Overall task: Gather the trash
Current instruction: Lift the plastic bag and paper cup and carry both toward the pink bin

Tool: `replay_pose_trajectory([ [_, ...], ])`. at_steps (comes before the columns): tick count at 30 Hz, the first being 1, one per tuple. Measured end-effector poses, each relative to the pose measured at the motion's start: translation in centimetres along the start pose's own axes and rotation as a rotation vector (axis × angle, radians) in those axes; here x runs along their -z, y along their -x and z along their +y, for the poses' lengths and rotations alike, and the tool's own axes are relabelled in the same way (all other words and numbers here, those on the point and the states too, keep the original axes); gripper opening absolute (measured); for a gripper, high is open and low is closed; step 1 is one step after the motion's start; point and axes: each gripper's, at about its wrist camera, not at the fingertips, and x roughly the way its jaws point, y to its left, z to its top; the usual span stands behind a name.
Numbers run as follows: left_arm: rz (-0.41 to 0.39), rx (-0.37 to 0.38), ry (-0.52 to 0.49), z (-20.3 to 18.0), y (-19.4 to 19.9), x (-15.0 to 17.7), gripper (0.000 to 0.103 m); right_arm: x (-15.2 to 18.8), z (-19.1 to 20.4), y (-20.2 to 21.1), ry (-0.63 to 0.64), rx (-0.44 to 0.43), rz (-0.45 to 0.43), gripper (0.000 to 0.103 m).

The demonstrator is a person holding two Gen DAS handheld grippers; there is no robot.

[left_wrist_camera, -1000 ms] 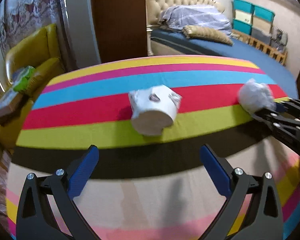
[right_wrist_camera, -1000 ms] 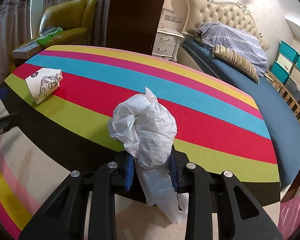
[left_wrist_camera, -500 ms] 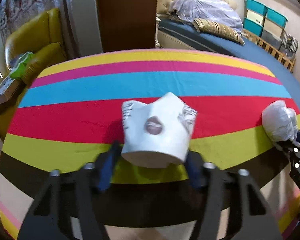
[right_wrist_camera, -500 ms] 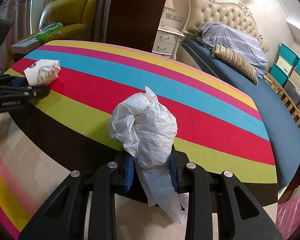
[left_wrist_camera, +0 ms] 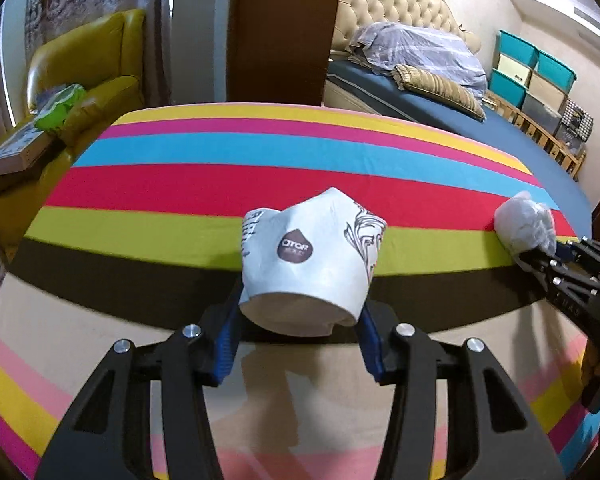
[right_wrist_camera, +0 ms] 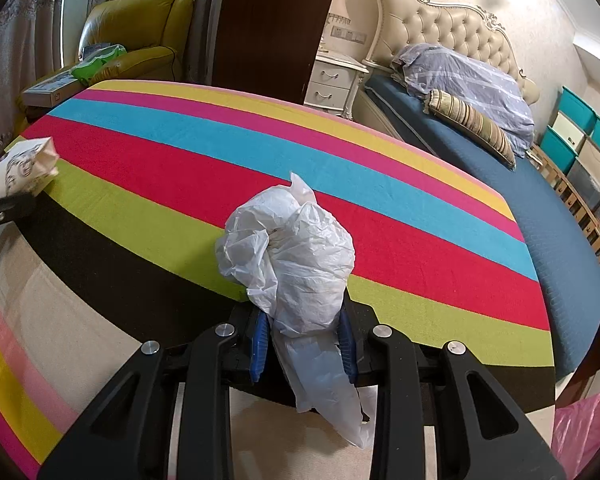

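A crushed white paper cup point(left_wrist_camera: 312, 268) with dark printed patterns sits between the blue pads of my left gripper point(left_wrist_camera: 300, 340), which is shut on it just above the striped cloth. The same paper cup point(right_wrist_camera: 24, 166) shows at the far left of the right wrist view. My right gripper point(right_wrist_camera: 302, 340) is shut on a crumpled white plastic bag point(right_wrist_camera: 292, 256), whose tail hangs down below the pads. That plastic bag point(left_wrist_camera: 526, 226) and the right gripper point(left_wrist_camera: 556, 256) appear at the right edge of the left wrist view.
The striped cloth point(left_wrist_camera: 260, 152) covers a wide surface. Behind it stand a yellow armchair point(left_wrist_camera: 88, 68) with a green packet, a dark wooden panel point(right_wrist_camera: 268, 24), a white nightstand point(right_wrist_camera: 334, 80) and a bed point(right_wrist_camera: 500, 152). Teal storage boxes point(left_wrist_camera: 536, 68) line the far right wall.
My left gripper moved up to the paper cup and closed its wide-open jaws on it; the cup now looks lifted and drawn back. The right gripper and its bag stayed still.
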Motion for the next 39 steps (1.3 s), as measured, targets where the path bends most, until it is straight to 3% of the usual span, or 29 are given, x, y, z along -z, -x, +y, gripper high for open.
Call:
replay_pose_trajectory([
  [3, 0.033, -0.001, 0.028, 0.6, -0.2, 0.4, 0.049, 0.0, 0.1, 0.0, 0.0, 0.0, -0.001, 0.03],
  [8, 0.04, -0.043, -0.007, -0.1, -0.4, 0.5, 0.049, 0.1, 0.3, -0.1, 0.009, 0.016, -0.005, 0.029],
  [16, 0.042, -0.044, -0.006, 0.1, -0.5, 0.6, 0.049, 0.5, 1.1, 0.1, -0.001, 0.035, 0.005, 0.029],
  [20, 0.044, -0.052, -0.012, -0.1, -0.6, 0.6, 0.049, 0.9, 1.8, 1.2, -0.069, -0.003, 0.005, 0.029],
  [32, 0.046, -0.062, -0.019, -0.3, -0.7, 0.8, 0.049, 3.4, 7.3, 5.1, -0.01, -0.094, -0.03, 0.029],
  [39, 0.047, -0.079, -0.042, -0.9, -0.5, 1.1, 0.049, 4.2, 7.8, 6.2, -0.024, -0.127, -0.04, 0.029],
])
